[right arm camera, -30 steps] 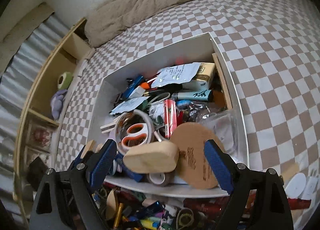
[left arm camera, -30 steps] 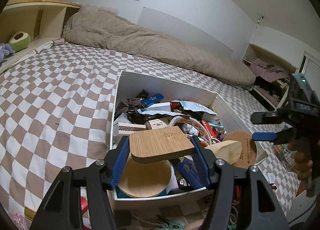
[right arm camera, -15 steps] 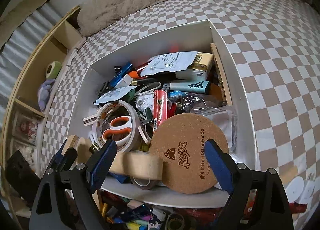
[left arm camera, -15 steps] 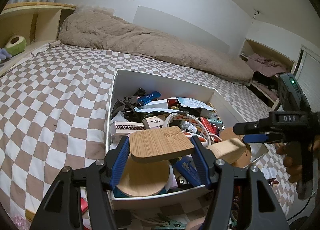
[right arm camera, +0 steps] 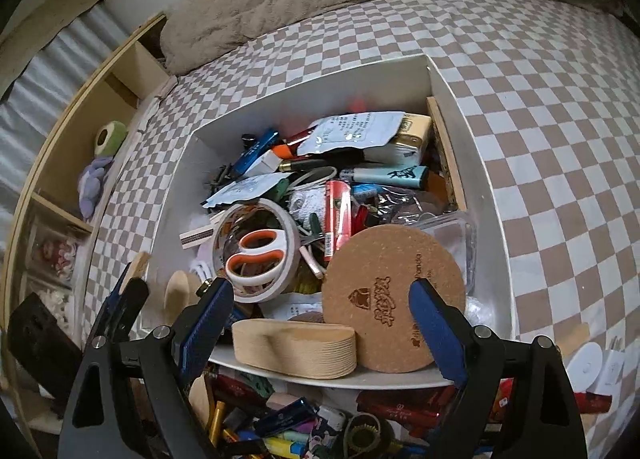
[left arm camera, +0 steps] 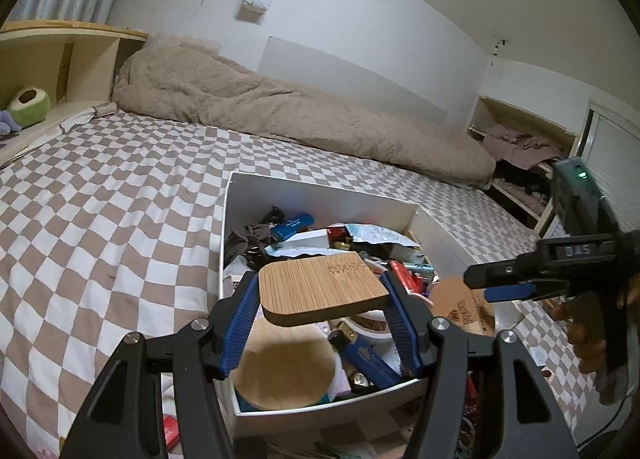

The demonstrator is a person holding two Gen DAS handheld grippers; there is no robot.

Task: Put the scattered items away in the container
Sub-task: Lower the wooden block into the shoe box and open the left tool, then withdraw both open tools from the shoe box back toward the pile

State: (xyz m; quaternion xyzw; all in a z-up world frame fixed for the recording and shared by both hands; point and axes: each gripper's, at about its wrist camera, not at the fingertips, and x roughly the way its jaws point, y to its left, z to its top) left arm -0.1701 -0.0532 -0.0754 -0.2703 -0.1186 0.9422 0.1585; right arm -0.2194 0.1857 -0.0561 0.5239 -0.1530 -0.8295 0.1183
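Note:
My left gripper (left arm camera: 320,291) is shut on a flat bamboo board (left arm camera: 316,287), held level above the near left part of the white box (left arm camera: 320,199). The box (right arm camera: 320,99) sits on a checked bedspread and is crammed with items: scissors inside a tape roll (right arm camera: 256,251), packets, lighters. My right gripper (right arm camera: 320,295) stands open over the box's near rim. Between its fingers, untouched, lie an oval wooden block (right arm camera: 294,351) and a round cork coaster (right arm camera: 394,299). The right gripper (left arm camera: 496,285) also shows at the right of the left wrist view, held by a hand.
Loose pens, lighters and red packets (right arm camera: 300,419) lie in front of the box, with white discs (right arm camera: 588,359) to the right. A beige duvet (left arm camera: 280,111) lies along the wall. Wooden shelves (right arm camera: 80,163) with plush toys run along the left.
The right gripper has drawn in over the box's near right corner, staying open. The wooden block now sits lower in its view, at the near rim. The left gripper keeps hold of the bamboo board.

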